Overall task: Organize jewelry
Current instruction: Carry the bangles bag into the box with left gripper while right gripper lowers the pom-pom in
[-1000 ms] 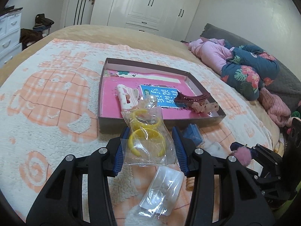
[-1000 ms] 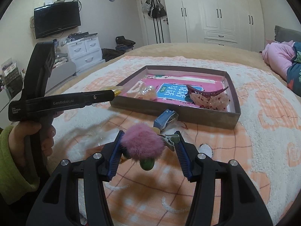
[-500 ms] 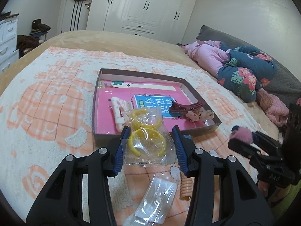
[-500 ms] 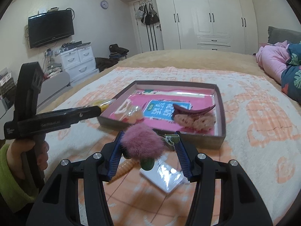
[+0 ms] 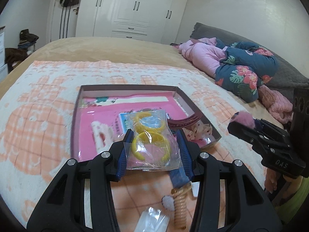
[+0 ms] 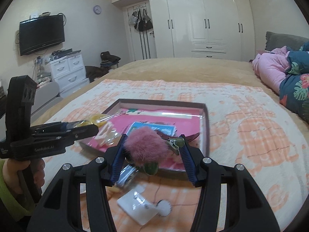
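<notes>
My left gripper (image 5: 153, 144) is shut on a clear plastic bag of yellow bangles (image 5: 150, 143), held above the near edge of the pink-lined box (image 5: 76, 116). Inside the box lie a white hair claw (image 5: 100, 135), a blue card (image 5: 120, 123) and a dark red comb (image 5: 185, 121). My right gripper (image 6: 152, 148) is shut on a pink fluffy hair clip (image 6: 146, 147) with a metal clasp (image 6: 173, 143), just short of the box (image 6: 205, 127). Each gripper also appears in the other's view: the right gripper (image 5: 241, 123) at the right, the left gripper (image 6: 90, 124) at the left.
On the blanket near me lie a peach spiral hair tie (image 5: 180, 205), a blue packet (image 5: 178, 174), a clear packet (image 5: 152, 222) and a white packet (image 6: 139, 206). Folded clothes (image 5: 241, 67) lie at the right of the bed. A hand (image 6: 13, 176) grips the left tool.
Both grippers have risen and moved forward toward the box with their items still held. The box now sits closer under the fingers in both views.
</notes>
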